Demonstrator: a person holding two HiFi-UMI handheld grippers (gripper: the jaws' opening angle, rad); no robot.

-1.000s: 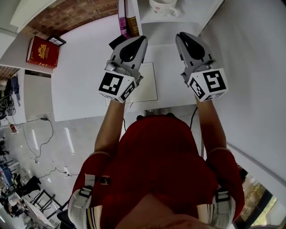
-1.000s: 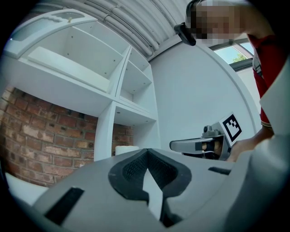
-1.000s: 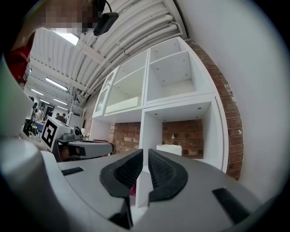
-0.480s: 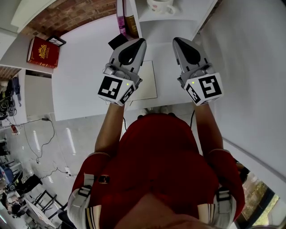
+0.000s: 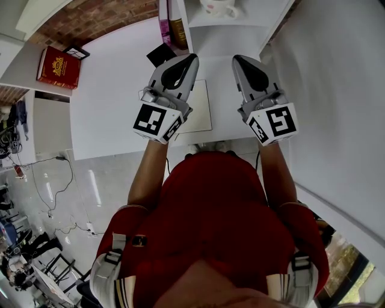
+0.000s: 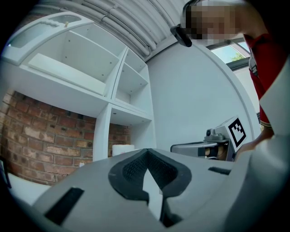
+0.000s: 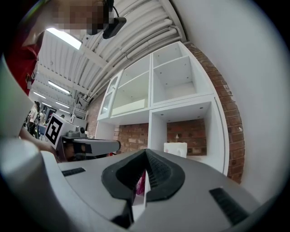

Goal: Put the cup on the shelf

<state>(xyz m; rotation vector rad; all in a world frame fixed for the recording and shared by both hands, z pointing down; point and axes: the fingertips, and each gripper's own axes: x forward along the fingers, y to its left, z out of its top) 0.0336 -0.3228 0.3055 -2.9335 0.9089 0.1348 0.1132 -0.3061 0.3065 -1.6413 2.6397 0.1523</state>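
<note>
The white cup [image 5: 218,7] with a red pattern stands in a lower compartment of the white shelf [image 5: 231,37], at the top edge of the head view. It also shows in the right gripper view as a white cup [image 7: 175,149] against the brick back wall, and the cup [image 6: 121,149] is partly visible past the shelf post in the left gripper view. My left gripper [image 5: 191,57] and right gripper [image 5: 237,58] hover side by side over the white table, pointing at the shelf and short of it. Both are shut with nothing between the jaws.
A red book [image 5: 58,65] lies at the table's far left. Upright books [image 5: 170,24] and a black object [image 5: 161,53] sit beside the shelf. A white sheet [image 5: 198,111] lies on the table [image 5: 108,96] under the grippers. A white wall [image 5: 337,90] runs along the right.
The right gripper has drawn back a little from the shelf, toward me. The left gripper has stayed in place. The cup has not moved.
</note>
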